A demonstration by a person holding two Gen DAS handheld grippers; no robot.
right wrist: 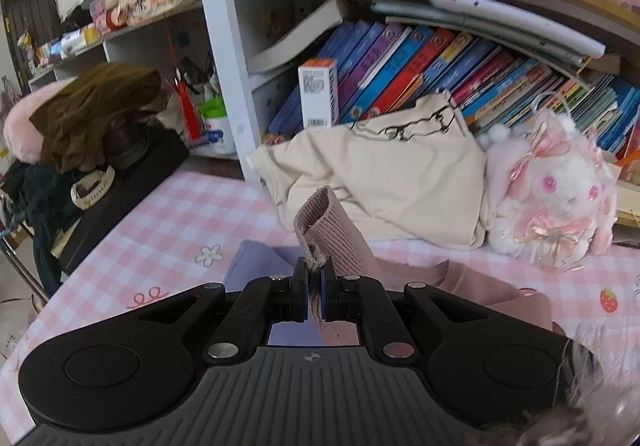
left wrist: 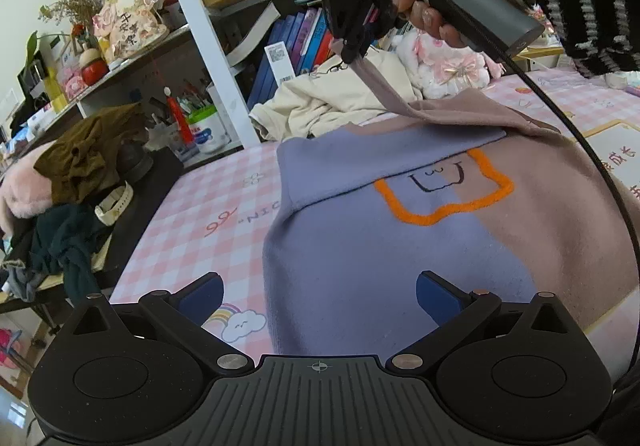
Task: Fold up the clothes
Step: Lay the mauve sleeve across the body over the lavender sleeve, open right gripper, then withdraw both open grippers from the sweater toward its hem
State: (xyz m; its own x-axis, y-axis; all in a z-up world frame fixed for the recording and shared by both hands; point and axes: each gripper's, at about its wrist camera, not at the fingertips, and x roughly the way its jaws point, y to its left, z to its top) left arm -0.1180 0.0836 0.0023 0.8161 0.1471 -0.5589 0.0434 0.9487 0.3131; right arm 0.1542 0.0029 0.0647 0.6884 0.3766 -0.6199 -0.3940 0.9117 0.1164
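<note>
Right gripper (right wrist: 314,278) clamps sweater's pink cuff (right wrist: 324,230); left gripper (left wrist: 320,294) spread, empty

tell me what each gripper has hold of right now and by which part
The right gripper is shut on the pink sleeve of the sweatshirt, near its ribbed cuff. The left gripper is open, holding nothing.

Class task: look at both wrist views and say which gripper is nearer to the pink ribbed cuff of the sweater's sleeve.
Right. The right gripper is shut on the pink ribbed cuff, lifting the sleeve off the sweater. The left gripper is open, low over the sweater's purple side, well short of the cuff.
</note>
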